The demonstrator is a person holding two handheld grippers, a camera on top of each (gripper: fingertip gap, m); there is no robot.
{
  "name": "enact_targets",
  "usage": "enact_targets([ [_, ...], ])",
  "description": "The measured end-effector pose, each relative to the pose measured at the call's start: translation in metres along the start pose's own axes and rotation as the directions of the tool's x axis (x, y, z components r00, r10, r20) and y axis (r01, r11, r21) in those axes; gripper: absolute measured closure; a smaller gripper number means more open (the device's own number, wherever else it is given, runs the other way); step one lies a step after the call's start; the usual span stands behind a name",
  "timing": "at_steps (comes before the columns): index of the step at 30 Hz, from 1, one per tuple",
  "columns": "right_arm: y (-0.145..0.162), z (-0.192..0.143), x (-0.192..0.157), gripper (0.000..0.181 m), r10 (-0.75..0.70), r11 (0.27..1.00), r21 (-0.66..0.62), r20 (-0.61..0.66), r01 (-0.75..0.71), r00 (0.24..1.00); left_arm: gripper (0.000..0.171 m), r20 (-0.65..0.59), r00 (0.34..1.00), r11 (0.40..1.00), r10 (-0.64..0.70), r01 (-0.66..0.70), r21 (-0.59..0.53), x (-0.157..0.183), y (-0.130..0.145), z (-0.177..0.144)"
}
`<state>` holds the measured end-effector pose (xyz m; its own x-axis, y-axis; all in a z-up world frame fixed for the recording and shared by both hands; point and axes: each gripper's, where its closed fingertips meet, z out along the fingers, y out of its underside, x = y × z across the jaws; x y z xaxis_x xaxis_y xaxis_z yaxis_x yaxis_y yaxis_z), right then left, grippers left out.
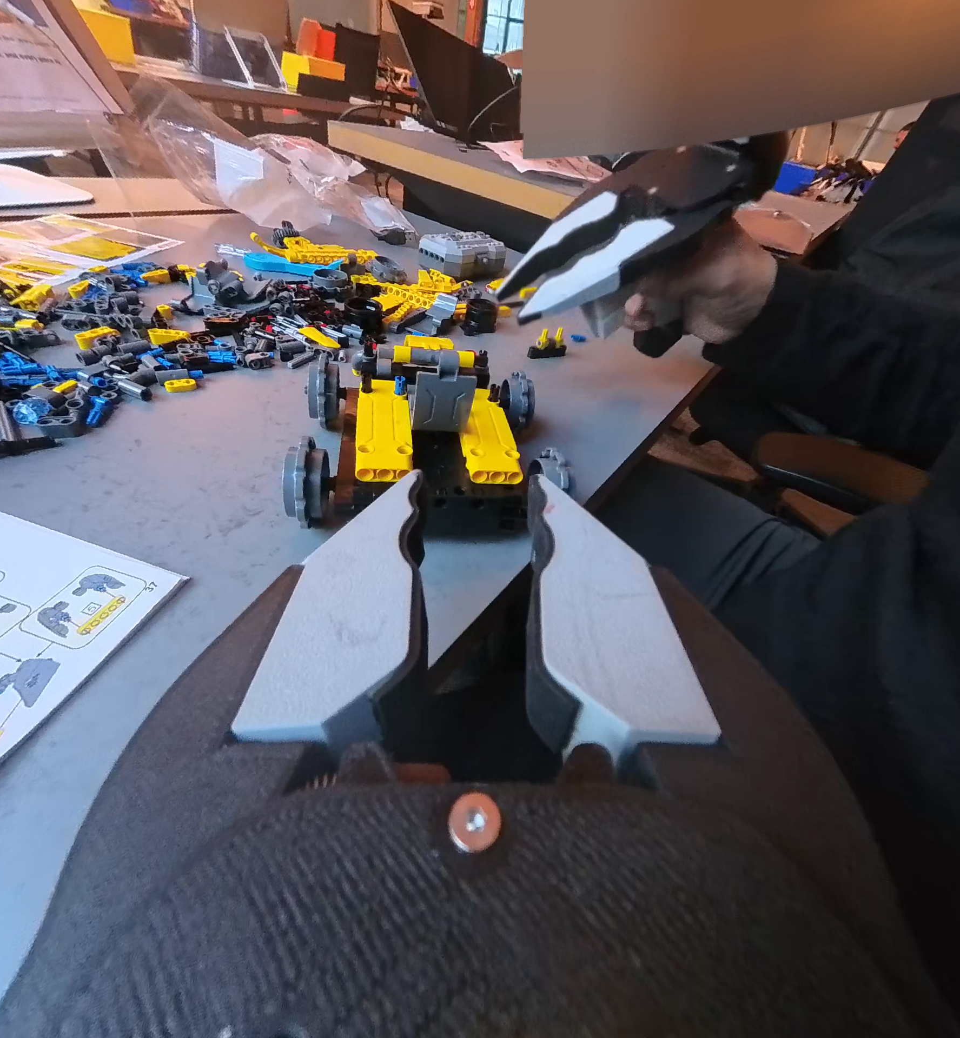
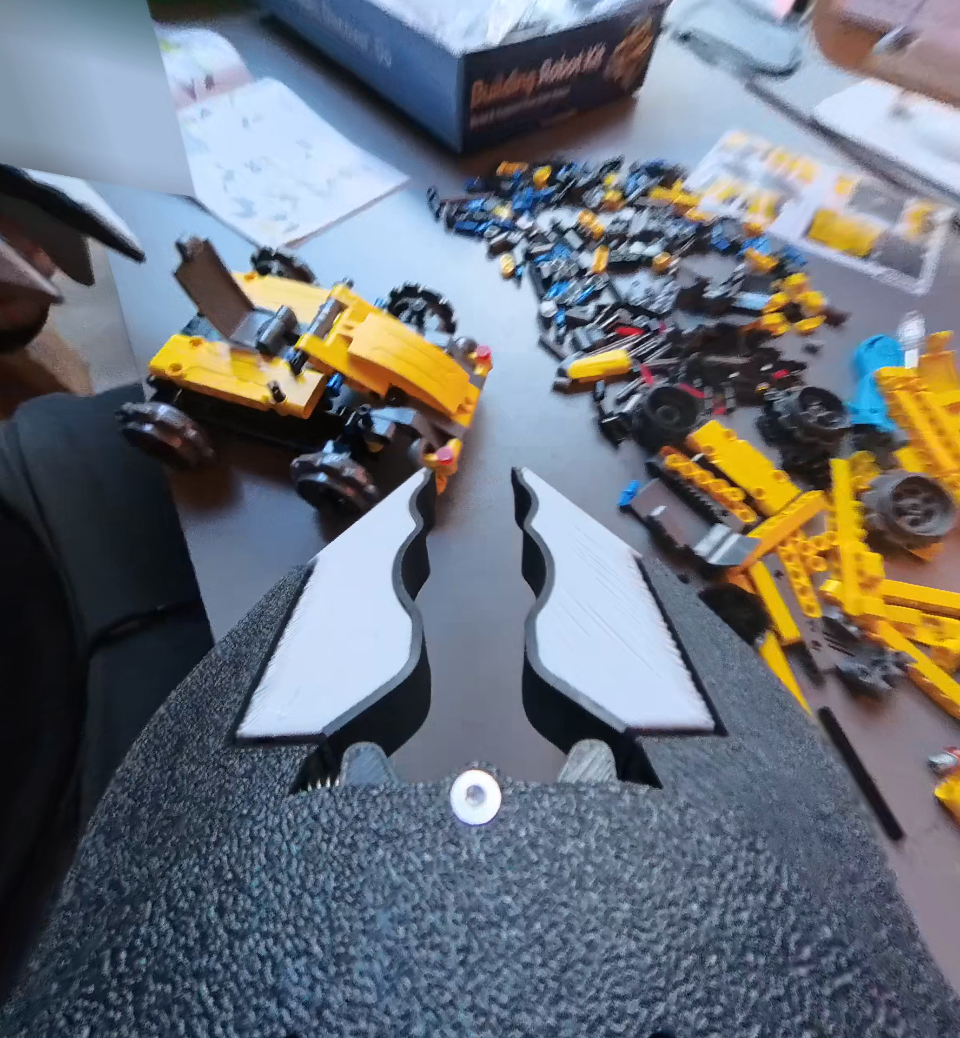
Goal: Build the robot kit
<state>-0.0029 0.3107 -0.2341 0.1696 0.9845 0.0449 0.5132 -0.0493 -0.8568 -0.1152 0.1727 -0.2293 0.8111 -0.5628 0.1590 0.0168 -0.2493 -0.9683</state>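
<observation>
On the grey counter [image 1: 196,483], the yellow brick car [image 1: 421,432] sat just ahead of the released, empty left hand-held gripper [image 1: 474,483], while the right hand-held gripper [image 2: 472,477], also released, hovered beside it, where a careless nudge could have rolled it toward the counter's near edge.

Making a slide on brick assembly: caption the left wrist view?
Open left claw nearing a yellow brick car; right claw hovers over loose bricks.
</observation>
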Motion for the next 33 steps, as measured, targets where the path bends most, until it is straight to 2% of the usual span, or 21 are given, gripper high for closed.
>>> enact_targets([
  [5,-0.02,-0.032,0.039,0.154,0.09,0.976,0.211,-0.144,-0.059,0.985,0.139,0.044,0.999,1.0,0.017,-0.018,0.011,-0.007,-0.002,-0.001],
  [9,-0.013,-0.052,0.073,0.151,0.141,0.96,0.273,-0.264,-0.066,0.954,0.138,0.081,0.997,1.0,0.007,-0.009,0.022,-0.016,-0.003,-0.003],
  [13,0.003,-0.061,0.1,0.148,0.126,0.972,0.228,-0.333,-0.05,0.935,0.136,0.101,0.995,0.999,-0.005,0.001,0.035,-0.024,-0.008,-0.003],
  [16,0.016,-0.064,0.121,0.155,0.049,0.99,0.14,-0.402,0.009,0.914,0.129,0.112,0.994,0.999,0.005,-0.01,0.037,-0.03,-0.016,-0.002],
  [18,0.02,-0.066,0.135,0.156,0.02,0.993,0.11,-0.43,0.031,0.902,0.128,0.135,0.99,0.998,0.034,-0.041,0.045,-0.039,-0.029,-0.004],
  [22,0.01,-0.075,0.165,0.156,0.022,0.987,0.152,-0.467,0.055,0.884,0.122,0.199,0.97,0.987,0.14,-0.152,0.045,-0.07,-0.063,-0.002],
  [25,-0.008,-0.074,0.185,0.156,0.034,0.977,0.202,-0.455,0.066,0.89,0.122,0.18,0.973,0.989,0.146,-0.144,-0.023,-0.1,-0.086,0.021],
  [28,-0.022,-0.061,0.208,0.151,0.032,0.976,0.21,-0.425,0.064,0.905,0.121,0.129,0.991,0.977,0.046,-0.018,-0.21,-0.139,-0.089,0.06],
  [31,-0.032,-0.047,0.221,0.15,0.026,0.973,0.22,-0.379,0.063,0.925,0.116,0.083,0.993,0.92,-0.081,0.107,-0.376,-0.174,-0.083,0.102],
  [33,-0.037,-0.039,0.224,0.15,0.009,0.975,0.213,-0.352,0.07,0.936,0.117,0.084,0.993,0.873,-0.085,0.114,-0.475,-0.195,-0.074,0.125],
])
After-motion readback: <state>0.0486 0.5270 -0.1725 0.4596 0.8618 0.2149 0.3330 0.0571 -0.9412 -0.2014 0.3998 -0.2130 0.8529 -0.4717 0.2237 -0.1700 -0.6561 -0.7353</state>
